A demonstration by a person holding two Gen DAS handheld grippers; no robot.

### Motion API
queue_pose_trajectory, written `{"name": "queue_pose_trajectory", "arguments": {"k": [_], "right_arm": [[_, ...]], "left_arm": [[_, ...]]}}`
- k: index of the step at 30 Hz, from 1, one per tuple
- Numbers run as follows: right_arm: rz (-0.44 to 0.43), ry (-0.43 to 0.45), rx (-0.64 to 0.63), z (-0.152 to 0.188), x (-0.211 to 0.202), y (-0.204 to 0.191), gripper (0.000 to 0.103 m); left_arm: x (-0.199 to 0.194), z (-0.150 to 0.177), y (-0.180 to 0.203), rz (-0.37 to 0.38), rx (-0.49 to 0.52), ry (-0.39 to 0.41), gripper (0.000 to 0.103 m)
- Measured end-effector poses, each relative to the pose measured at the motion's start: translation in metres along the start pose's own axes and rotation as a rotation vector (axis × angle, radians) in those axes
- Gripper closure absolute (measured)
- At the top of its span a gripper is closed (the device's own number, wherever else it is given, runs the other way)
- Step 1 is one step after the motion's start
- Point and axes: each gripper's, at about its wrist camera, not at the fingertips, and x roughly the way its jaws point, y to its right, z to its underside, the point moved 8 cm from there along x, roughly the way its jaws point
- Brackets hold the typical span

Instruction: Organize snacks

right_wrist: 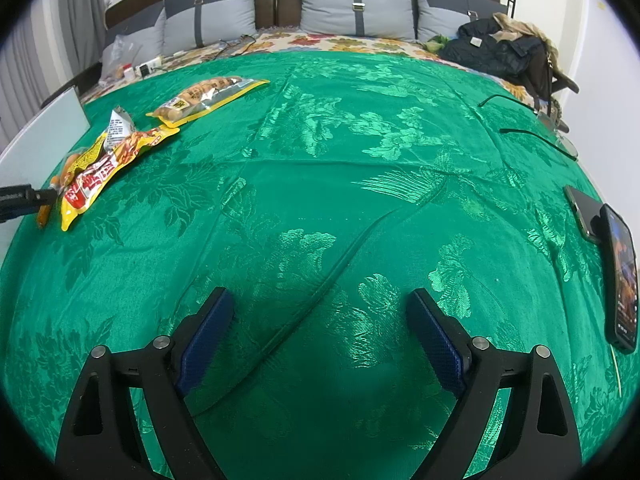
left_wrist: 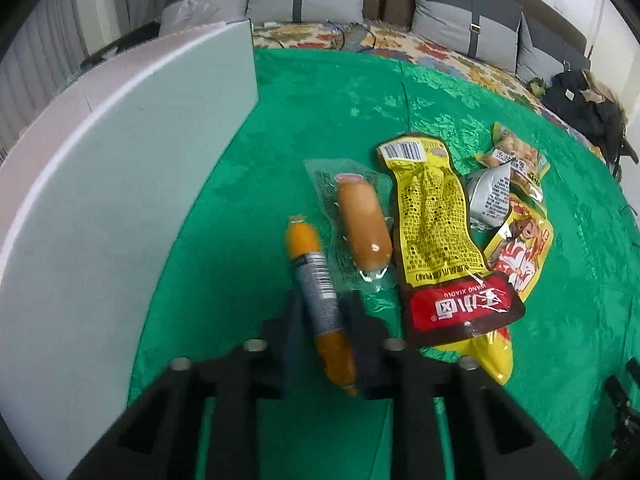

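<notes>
My left gripper (left_wrist: 324, 312) is shut on an orange sausage stick (left_wrist: 316, 292) with a grey label, held above the green cloth (left_wrist: 320, 112). Beside it lie a clear-wrapped sausage (left_wrist: 362, 228), a yellow and red snack pouch (left_wrist: 436, 236), a silver packet (left_wrist: 494, 196), a cartoon-printed yellow pouch (left_wrist: 520, 256) and a bag of small rolls (left_wrist: 516, 152). A white box (left_wrist: 120, 200) stands to the left. My right gripper (right_wrist: 320, 320) is open and empty over bare cloth; the snack pile (right_wrist: 100, 168) lies far to its left.
Two phones (right_wrist: 620, 276) lie at the cloth's right edge. A lamp with a black cable (right_wrist: 532, 132) sits at the far right. A dark jacket (right_wrist: 500, 52) and grey pillows (right_wrist: 356, 12) lie on the bed behind.
</notes>
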Motion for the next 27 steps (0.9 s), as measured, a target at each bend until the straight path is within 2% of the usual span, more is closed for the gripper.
{"name": "queue_pose_trajectory", "arguments": {"k": [4, 8, 12, 14, 16, 17, 20, 21, 27], "right_arm": [[0.0, 0.0, 0.0, 0.0, 0.0, 0.0, 0.011], [0.0, 0.0, 0.0, 0.0, 0.0, 0.0, 0.011], [0.0, 0.0, 0.0, 0.0, 0.0, 0.0, 0.011], [0.0, 0.0, 0.0, 0.0, 0.0, 0.0, 0.011], [0.0, 0.0, 0.001, 0.0, 0.0, 0.0, 0.011], [0.0, 0.0, 0.001, 0.0, 0.0, 0.0, 0.011], [-0.001, 0.0, 0.001, 0.0, 0.0, 0.0, 0.011], [-0.001, 0.0, 0.001, 0.0, 0.0, 0.0, 0.011], [-0.001, 0.0, 0.001, 0.0, 0.0, 0.0, 0.011]], "left_arm": [[-0.014, 0.023, -0.001, 0.038, 0.023, -0.007, 0.087], [-0.035, 0.057, 0.006, 0.116, 0.061, -0.028, 0.087], [-0.047, 0.073, 0.015, 0.12, 0.113, -0.011, 0.085], [-0.047, 0.072, 0.019, 0.122, 0.119, 0.003, 0.073], [-0.044, 0.068, 0.02, 0.123, 0.105, 0.001, 0.036], [-0.041, 0.066, 0.019, 0.109, 0.101, 0.002, 0.029], [-0.032, 0.062, 0.016, 0.063, 0.133, 0.017, 0.025], [-0.029, 0.062, 0.016, 0.043, 0.159, 0.021, 0.02], [-0.025, 0.061, 0.005, 0.039, 0.143, 0.039, 0.006]]}}
